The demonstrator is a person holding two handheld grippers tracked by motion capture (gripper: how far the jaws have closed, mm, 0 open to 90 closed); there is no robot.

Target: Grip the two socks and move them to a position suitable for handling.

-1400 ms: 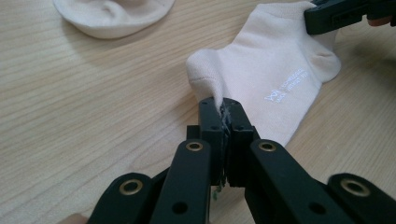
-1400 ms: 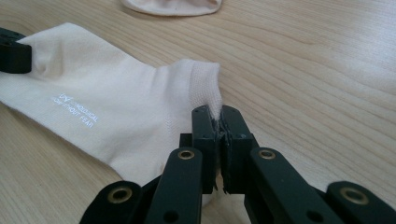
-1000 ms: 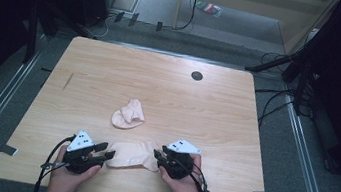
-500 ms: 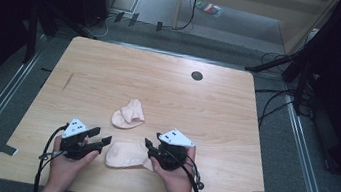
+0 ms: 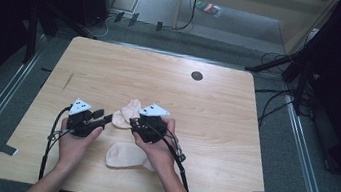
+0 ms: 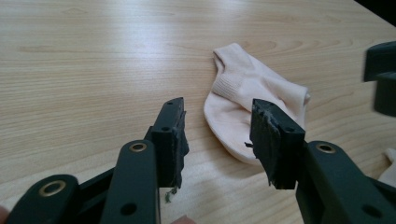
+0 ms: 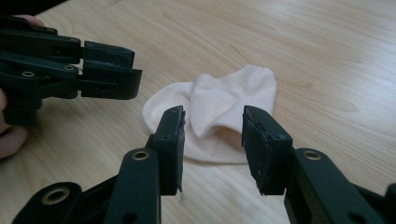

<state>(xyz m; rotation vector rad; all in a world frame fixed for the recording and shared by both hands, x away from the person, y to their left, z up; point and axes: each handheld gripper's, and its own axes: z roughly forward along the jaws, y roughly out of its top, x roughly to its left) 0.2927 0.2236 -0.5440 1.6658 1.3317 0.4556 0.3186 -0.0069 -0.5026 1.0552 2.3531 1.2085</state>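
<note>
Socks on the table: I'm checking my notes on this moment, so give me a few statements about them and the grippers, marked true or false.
1. Two pale socks lie on the table. True: a far sock and a near sock.
2. The left gripper clamps the far sock. False: its jaws stand apart, nothing between them.
3. The right gripper points at the far sock. True.
4. The near sock hangs off the table's edge. False: it lies flat on the wood.
</note>
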